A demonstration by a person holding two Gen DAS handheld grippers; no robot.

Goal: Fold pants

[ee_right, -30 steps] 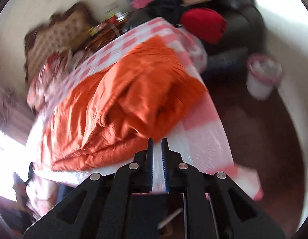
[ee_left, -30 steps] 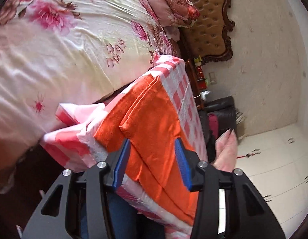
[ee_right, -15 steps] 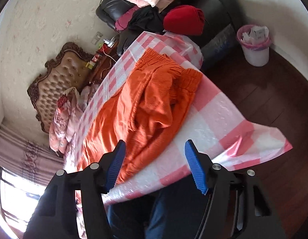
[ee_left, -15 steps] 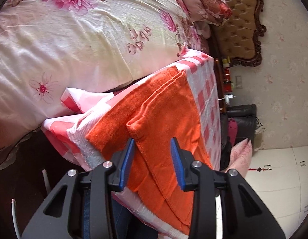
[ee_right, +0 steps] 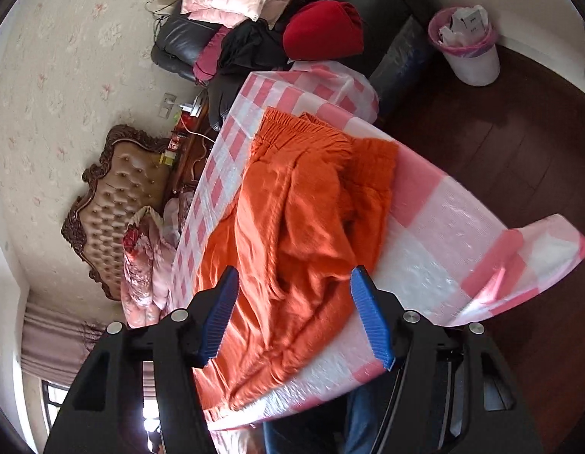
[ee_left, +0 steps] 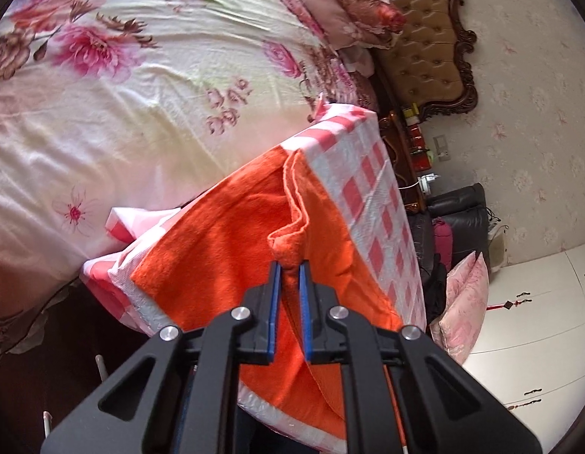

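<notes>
Our left gripper (ee_left: pixel 290 265) pinches a fold of the orange pants (ee_left: pixel 224 249); our right gripper (ee_right: pixel 294 280) hangs spread wide above them.

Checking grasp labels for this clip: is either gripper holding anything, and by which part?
The left gripper is shut on the orange pants, pinching a raised fold of cloth near the leg hems. The right gripper is open, holding nothing.
</notes>
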